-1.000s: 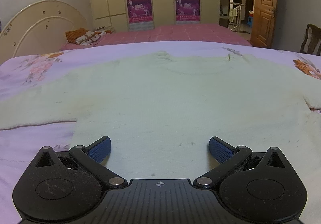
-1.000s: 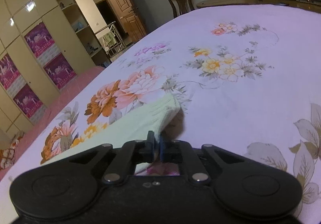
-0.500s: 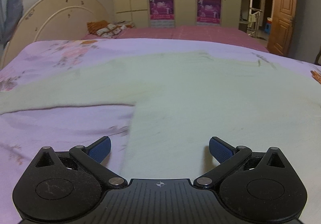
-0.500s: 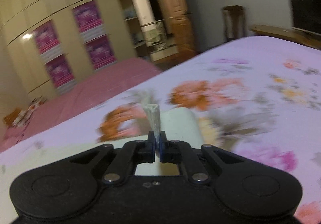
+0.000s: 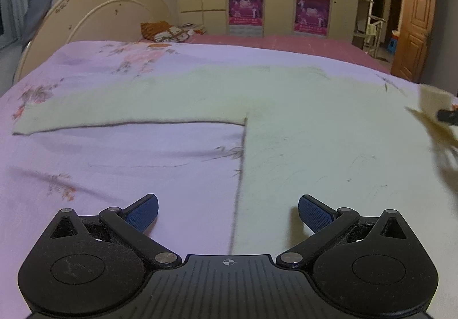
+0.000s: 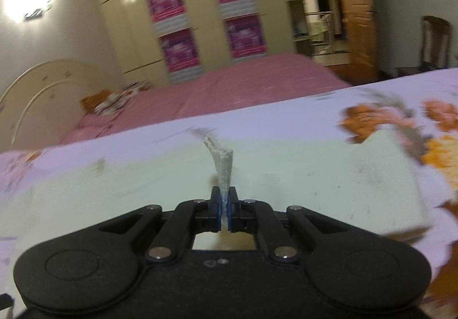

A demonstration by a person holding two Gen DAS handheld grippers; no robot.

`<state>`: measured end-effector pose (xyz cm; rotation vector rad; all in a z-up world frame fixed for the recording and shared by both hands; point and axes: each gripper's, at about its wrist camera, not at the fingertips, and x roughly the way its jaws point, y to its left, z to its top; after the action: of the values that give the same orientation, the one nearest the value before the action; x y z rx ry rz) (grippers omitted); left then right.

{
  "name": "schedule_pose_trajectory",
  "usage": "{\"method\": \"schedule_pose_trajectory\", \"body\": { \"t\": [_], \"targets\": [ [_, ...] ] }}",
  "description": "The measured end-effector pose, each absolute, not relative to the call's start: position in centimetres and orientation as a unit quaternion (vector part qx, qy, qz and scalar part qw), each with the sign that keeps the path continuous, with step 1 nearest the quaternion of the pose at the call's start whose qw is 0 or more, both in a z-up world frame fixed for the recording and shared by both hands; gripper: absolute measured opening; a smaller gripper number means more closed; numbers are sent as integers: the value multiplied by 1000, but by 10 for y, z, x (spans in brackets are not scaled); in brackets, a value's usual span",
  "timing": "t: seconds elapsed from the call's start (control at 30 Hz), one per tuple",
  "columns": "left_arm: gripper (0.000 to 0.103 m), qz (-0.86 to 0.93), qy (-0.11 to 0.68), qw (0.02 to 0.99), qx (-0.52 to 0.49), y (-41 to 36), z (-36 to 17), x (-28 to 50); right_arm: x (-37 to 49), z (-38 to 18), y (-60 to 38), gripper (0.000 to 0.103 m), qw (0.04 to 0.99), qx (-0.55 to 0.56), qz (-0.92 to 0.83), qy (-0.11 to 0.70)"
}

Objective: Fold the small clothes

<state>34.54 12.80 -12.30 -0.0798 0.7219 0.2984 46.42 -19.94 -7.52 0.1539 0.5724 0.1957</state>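
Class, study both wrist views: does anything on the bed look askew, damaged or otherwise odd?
Only the sweater is uneven: its right sleeve cuff stands lifted, pinched in the shut right gripper, while its left sleeve lies flat. The left gripper is open. No damage shows.

One pale green sweater [image 5: 315, 130] on one floral sheet [image 5: 114, 170]. Two grippers: left gripper [image 5: 228, 214], right gripper [image 6: 224, 206]. Four pink posters [image 5: 245, 5], one headboard [image 5: 94, 21], upper frame.
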Motion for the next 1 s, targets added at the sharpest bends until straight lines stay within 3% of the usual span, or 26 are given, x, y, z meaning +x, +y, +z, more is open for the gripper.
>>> {"method": "schedule_pose_trajectory", "body": {
  "t": [0.2,0.33,0.4,0.43,0.47,0.5,0.83,0.87,0.9,1.0],
  "targets": [
    [103,154,346,923,-59,144,-120,345,458,-89,-129,5,938,39,165,303],
    [103,133,328,930,-99,144,-114,360,453,-91,-114,24,929,17,203,309],
    [102,103,318,934,-124,135,-112,377,442,-81,-127,23,933,40,198,298],
    [97,82,315,935,-138,127,-112,386,437,-77,-137,23,935,54,191,293],
    [63,55,313,935,-155,119,-113,398,433,-75,-149,24,937,67,183,291],
    [45,27,324,930,-171,110,-116,414,430,-73,-163,23,937,81,175,290],
    [45,-63,359,902,-230,34,-149,521,409,-81,-243,22,935,136,123,304],
    [35,-66,355,905,-225,27,-150,524,407,-82,-247,22,934,142,118,306],
    [4,-70,357,905,-221,22,-152,527,408,-85,-246,22,933,145,115,307],
    [3,-73,351,906,-227,21,-149,529,407,-89,-254,25,931,160,105,311]
  ]
}}
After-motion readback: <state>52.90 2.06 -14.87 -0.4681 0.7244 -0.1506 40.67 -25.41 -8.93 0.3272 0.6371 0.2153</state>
